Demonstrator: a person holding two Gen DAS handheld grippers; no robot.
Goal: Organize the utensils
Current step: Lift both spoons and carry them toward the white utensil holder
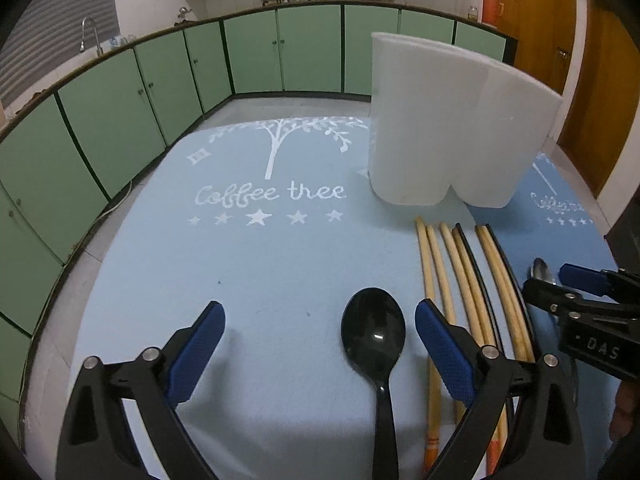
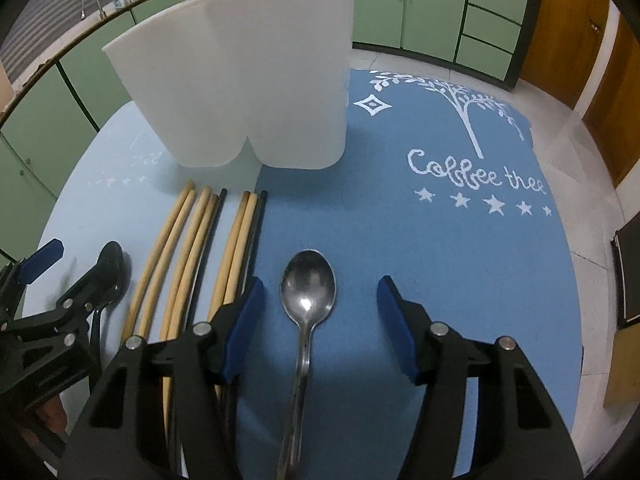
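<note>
A black plastic spoon (image 1: 374,330) lies on the light blue mat between the fingers of my open left gripper (image 1: 320,320). A steel spoon (image 2: 307,286) lies on the darker blue mat between the fingers of my open right gripper (image 2: 320,296). Several wooden and black chopsticks (image 1: 464,272) lie side by side between the two spoons; they also show in the right wrist view (image 2: 192,248). A white two-compartment holder (image 1: 452,128) stands upright just beyond the chopstick tips, also in the right wrist view (image 2: 248,80). Its inside is hidden. Both grippers are empty.
Two "Coffee tree" mats, light blue (image 1: 240,264) and darker blue (image 2: 460,248), cover the table. Green cabinets (image 1: 132,92) and a counter with a sink curve behind. A wooden door (image 1: 600,80) is at right. A dark object (image 2: 628,272) lies at the table's right edge.
</note>
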